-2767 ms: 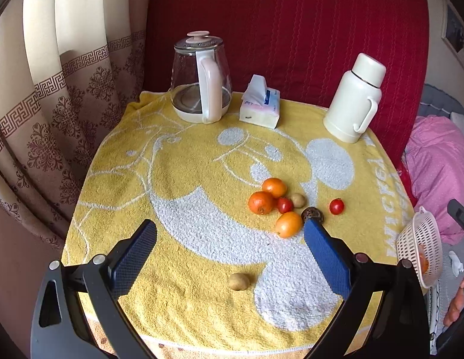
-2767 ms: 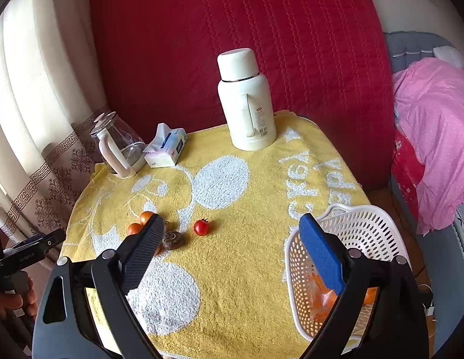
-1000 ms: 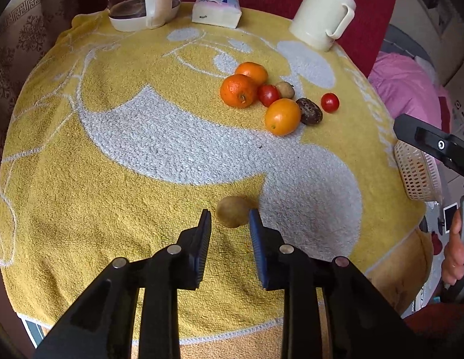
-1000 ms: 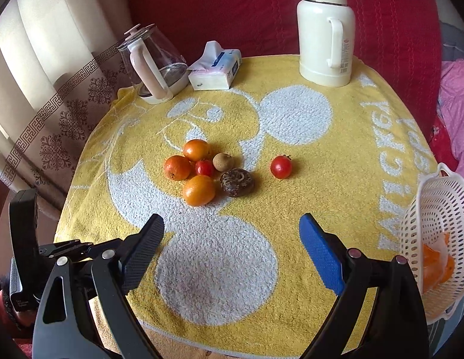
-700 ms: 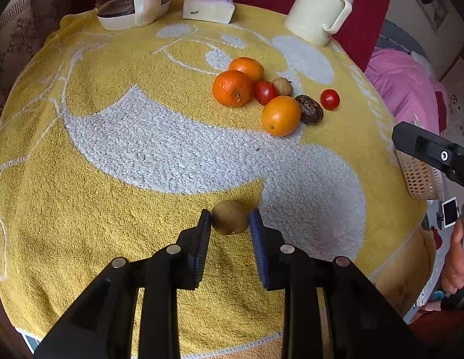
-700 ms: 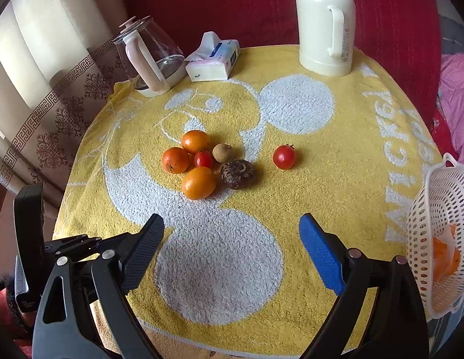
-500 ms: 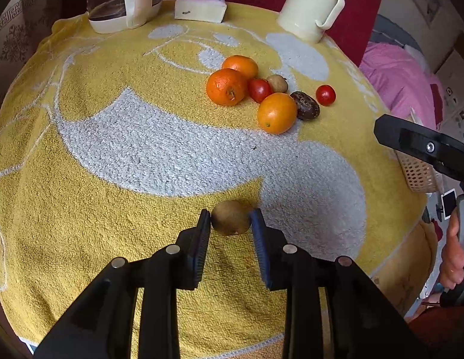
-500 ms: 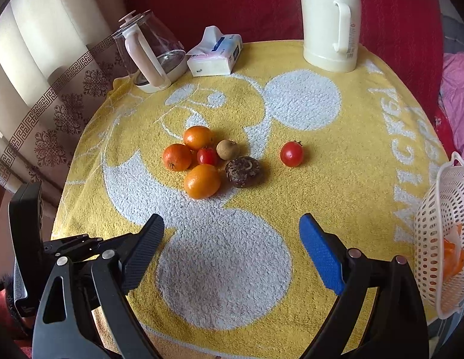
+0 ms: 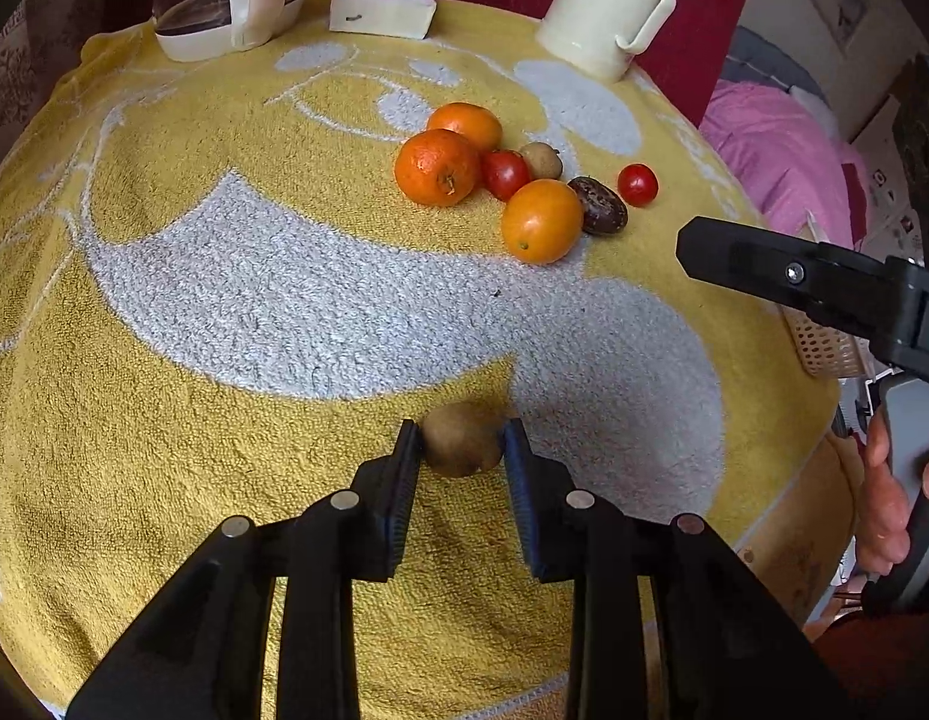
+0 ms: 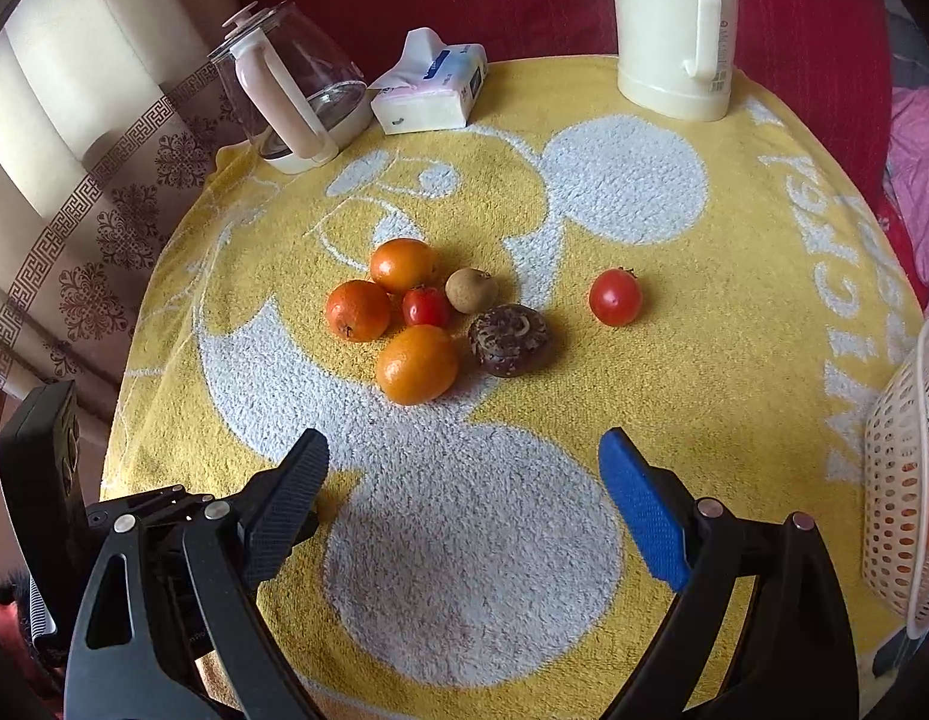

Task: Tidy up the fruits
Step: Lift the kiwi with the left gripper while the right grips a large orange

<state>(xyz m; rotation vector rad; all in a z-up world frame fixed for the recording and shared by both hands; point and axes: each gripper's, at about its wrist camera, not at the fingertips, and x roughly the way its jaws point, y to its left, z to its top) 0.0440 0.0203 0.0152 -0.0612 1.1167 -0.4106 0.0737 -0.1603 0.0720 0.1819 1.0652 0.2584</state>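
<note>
My left gripper (image 9: 461, 441) is shut on a brown kiwi (image 9: 461, 438) near the front of the yellow towel (image 9: 164, 420). A cluster of fruit lies farther back: three oranges (image 9: 437, 167), a red tomato (image 9: 504, 173), a small brown fruit (image 9: 541, 159) and a dark mottled fruit (image 9: 597, 213), with a second tomato (image 9: 638, 183) apart to the right. My right gripper (image 10: 464, 498) is open and empty, above the towel in front of that cluster (image 10: 416, 363). A white mesh basket (image 10: 896, 498) holding something orange sits at the right edge.
A glass kettle (image 10: 290, 96), a tissue pack (image 10: 431, 90) and a cream thermos (image 10: 674, 30) stand along the back of the table. A red cushion lies behind them, curtains to the left, pink bedding to the right.
My left gripper came down to the kiwi and closed its pads on it. My right gripper moved in over the table toward the fruit cluster, staying open.
</note>
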